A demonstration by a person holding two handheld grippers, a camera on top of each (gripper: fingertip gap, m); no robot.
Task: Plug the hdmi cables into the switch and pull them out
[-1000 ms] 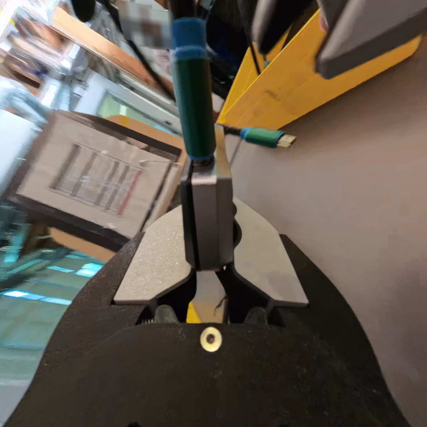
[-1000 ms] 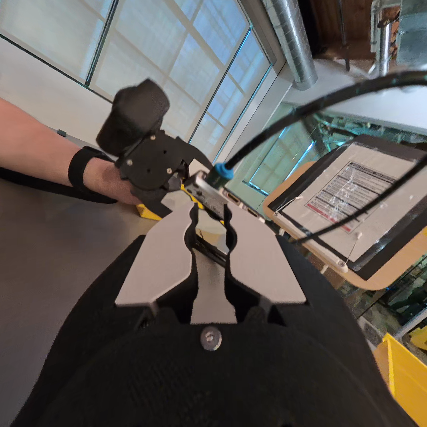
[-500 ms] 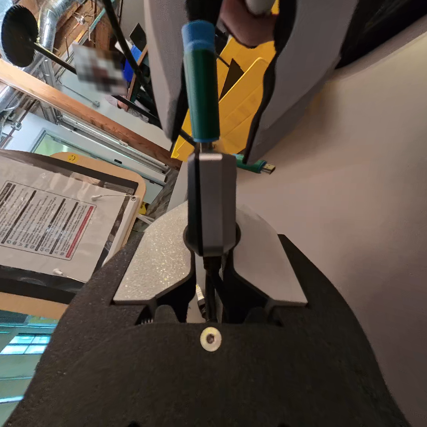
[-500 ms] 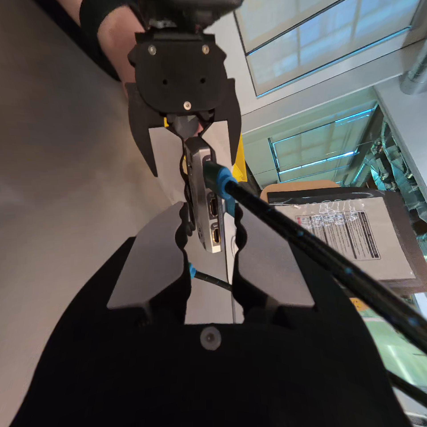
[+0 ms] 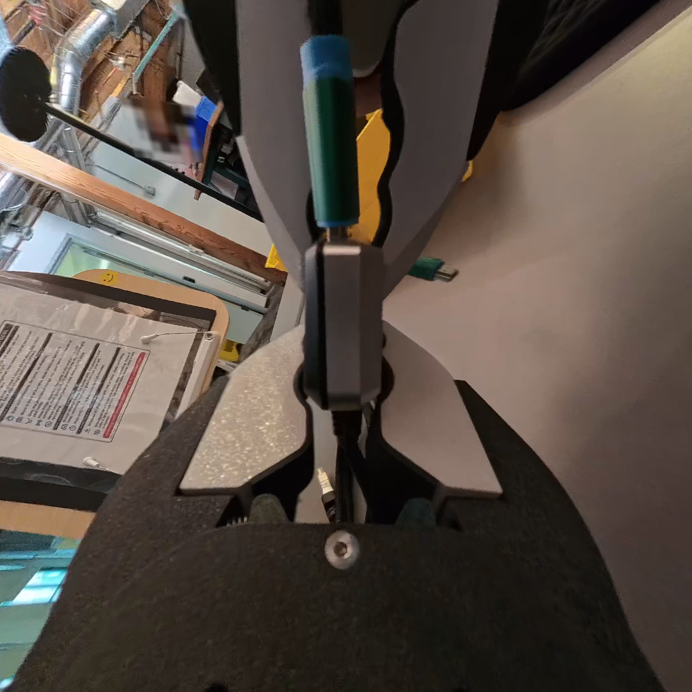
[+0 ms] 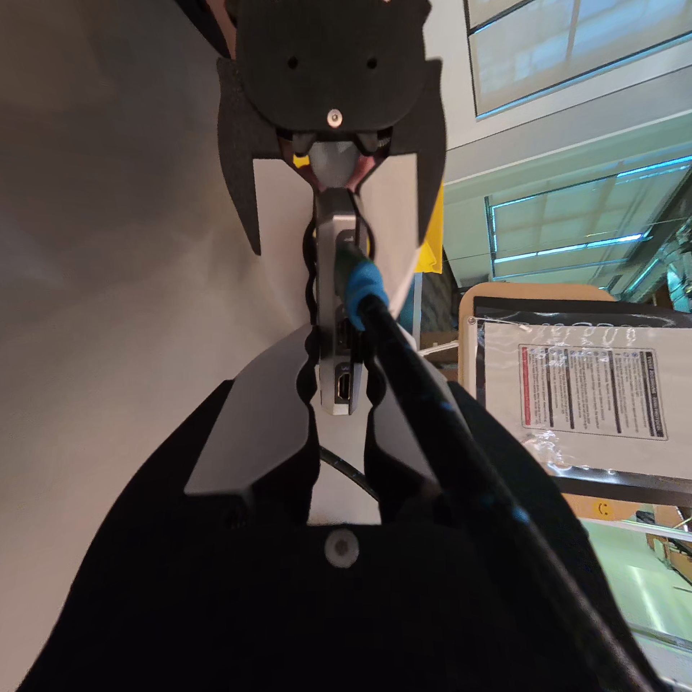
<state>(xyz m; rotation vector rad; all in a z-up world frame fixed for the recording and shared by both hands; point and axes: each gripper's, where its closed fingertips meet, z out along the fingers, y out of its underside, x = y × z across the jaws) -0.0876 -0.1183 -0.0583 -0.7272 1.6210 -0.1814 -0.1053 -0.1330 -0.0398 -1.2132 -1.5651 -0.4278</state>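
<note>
My left gripper [image 5: 342, 348] is shut on the grey HDMI switch [image 5: 344, 318] and holds it above the table. A green HDMI plug [image 5: 329, 149] with a blue collar sits in the switch's far end. My right gripper [image 6: 339, 348] is open, and its grey fingers [image 5: 430, 149] flank that plug and the switch's end. In the right wrist view the switch [image 6: 333, 393] lies between my fingertips with two empty ports showing. The plug [image 6: 361, 292] and its black cable [image 6: 449, 412] run past my right finger. A second green plug [image 5: 430, 270] lies loose on the table.
The grey table [image 5: 561, 337] fills the right of the left wrist view. A yellow bin [image 5: 370, 168] stands behind the grippers. A wooden board with a laminated sheet [image 6: 591, 389] stands beyond the table edge. The left gripper's body [image 6: 329, 75] faces my right gripper. The tips of both grippers are at nearly the same place.
My right gripper has closed in on the switch end-on, and its open fingers now straddle the plug and the switch's end. The left gripper keeps its hold on the switch.
</note>
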